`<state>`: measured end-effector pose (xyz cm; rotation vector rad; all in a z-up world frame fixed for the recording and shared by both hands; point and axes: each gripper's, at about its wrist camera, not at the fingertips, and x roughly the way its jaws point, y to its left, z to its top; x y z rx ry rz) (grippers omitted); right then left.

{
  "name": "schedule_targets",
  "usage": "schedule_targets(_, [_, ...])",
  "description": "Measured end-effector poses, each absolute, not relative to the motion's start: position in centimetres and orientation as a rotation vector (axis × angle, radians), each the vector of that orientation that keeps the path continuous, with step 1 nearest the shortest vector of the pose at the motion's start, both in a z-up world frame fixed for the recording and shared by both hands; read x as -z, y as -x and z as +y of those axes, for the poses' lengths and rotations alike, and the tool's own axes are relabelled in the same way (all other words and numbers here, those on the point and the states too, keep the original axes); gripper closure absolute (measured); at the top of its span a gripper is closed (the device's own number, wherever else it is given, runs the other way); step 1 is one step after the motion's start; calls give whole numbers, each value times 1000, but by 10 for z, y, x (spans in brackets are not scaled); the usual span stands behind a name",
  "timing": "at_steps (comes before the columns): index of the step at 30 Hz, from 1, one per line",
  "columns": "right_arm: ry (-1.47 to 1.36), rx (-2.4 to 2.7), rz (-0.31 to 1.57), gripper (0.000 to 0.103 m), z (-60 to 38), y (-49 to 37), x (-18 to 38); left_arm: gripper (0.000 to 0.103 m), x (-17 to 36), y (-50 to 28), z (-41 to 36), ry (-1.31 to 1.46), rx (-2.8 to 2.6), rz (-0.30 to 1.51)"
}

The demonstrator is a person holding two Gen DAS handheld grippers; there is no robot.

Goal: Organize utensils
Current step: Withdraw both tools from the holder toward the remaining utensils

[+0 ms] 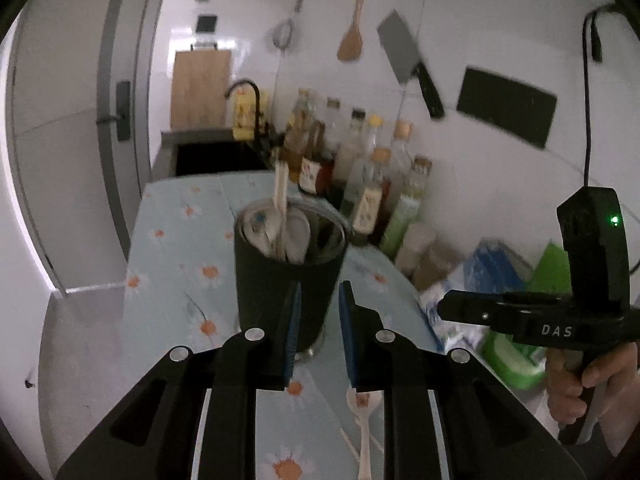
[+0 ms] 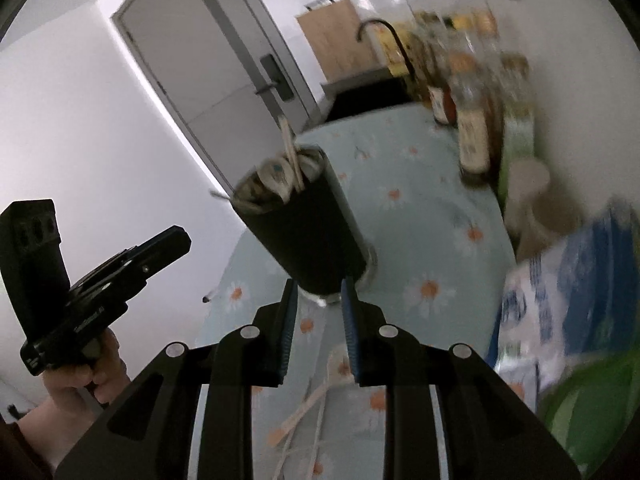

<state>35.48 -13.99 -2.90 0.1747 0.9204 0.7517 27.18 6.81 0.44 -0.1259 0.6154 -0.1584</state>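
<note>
Both tongs, left (image 1: 319, 300) and right (image 2: 319, 300), stand parted and empty above desk (image 1: 168, 216); dark cup (image 1: 288, 268) holds spoons, one spoon (image 1: 363, 420) lies loose.

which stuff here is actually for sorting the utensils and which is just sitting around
For the job:
- dark cup holding spoons and chopsticks
- white spoon on the cloth
- loose chopsticks beside it
- left gripper and right gripper, both open and empty

Lying about:
- bottles by the wall
- cleaver and wooden spatula, hanging
- blue packet
- sink
</note>
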Motion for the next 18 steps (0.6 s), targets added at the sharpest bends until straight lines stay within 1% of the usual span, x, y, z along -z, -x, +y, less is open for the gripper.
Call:
schedule_targets(15, [-474, -563, 1151, 79, -168, -310, 107, 85, 62, -295, 58, 92, 366, 851])
schedule_targets(18, [-572, -513, 1192, 79, -174, -300, 121, 85, 74, -300, 60, 91, 401, 894])
